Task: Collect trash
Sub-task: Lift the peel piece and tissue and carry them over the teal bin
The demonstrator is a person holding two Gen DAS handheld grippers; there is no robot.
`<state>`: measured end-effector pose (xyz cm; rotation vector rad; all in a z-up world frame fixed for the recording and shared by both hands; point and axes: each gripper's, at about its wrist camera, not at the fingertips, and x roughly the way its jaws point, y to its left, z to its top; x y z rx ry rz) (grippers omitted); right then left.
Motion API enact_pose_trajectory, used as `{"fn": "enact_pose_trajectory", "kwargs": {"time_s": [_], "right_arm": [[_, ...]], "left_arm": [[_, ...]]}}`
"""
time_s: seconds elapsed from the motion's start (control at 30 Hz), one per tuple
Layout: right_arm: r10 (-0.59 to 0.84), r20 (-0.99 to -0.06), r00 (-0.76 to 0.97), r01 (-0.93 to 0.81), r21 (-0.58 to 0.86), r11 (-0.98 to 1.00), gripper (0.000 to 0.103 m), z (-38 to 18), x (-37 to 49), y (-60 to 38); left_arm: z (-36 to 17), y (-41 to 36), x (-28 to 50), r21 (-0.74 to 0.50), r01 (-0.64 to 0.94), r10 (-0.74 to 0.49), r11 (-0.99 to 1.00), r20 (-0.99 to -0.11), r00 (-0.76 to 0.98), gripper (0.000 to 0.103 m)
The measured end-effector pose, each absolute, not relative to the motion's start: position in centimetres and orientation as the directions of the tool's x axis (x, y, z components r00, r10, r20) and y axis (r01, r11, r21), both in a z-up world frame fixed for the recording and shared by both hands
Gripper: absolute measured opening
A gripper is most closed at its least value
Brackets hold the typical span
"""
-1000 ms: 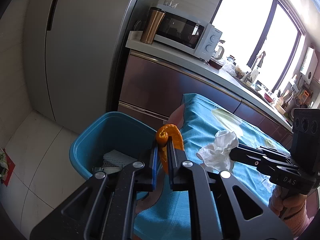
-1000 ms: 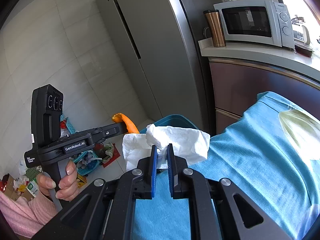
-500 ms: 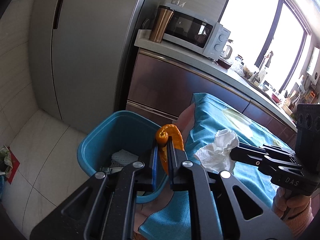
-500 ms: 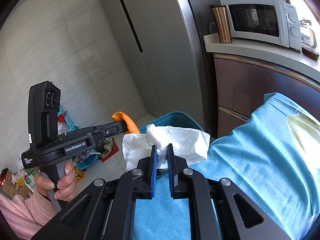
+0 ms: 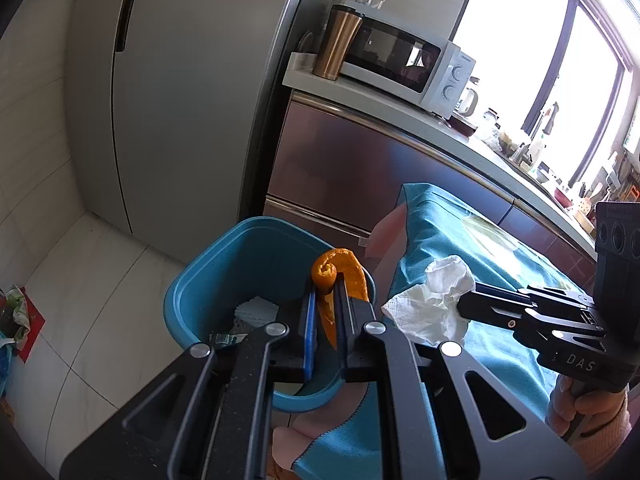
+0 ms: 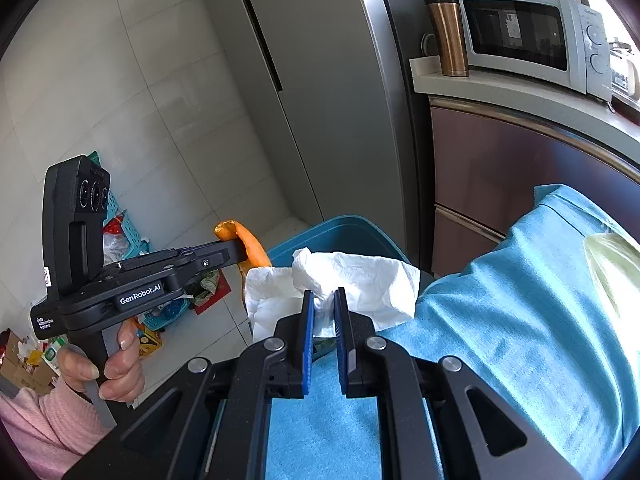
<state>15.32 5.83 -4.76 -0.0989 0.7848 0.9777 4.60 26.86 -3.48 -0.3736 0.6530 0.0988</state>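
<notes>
Left gripper reads "GenRobot.AI"; right gripper, perhaps "DAS".

I'm working in a home kitchen: a tall grey fridge, a white microwave on the bench beyond my claws, tiled floor.

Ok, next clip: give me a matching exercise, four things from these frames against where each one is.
Things:
1. orange peel
2. crumpled tissue
3. copper tumbler
4. blue bin

Places:
A. on the counter beside the microwave
B. on the floor by the table
C. in the right gripper
D. in the left gripper

Pairs: 1-D, 2-C, 3-A, 4-B
</notes>
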Motion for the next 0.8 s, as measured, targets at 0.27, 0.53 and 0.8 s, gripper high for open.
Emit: {"fn": "enact_pose_trajectory", "kwargs": {"time_s": [0.27,0.53,0.8], "right_arm": [[0.689,-0.655,0.31,-0.777,0.244,0.581,0.009,-5.2,15.5,7.0],[0.675,-0.673,0.301,-0.779,0.235,0.581,0.009,-5.7,15.8,8.0],[0.663,-0.687,0.298,-0.78,0.226,0.584,0.009,-6.0,16.0,8.9]], "left_arm": [[-4.2,27.2,5.2,-0.299,-0.225,-0.01,0.927,-0.622,0.783,0.009],[-5.0,27.7,5.6,-0.294,-0.242,0.001,0.925,-0.633,0.774,0.009],[-5.4,27.8,5.9,-0.293,-0.249,0.004,0.923,-0.641,0.768,0.009]]}}
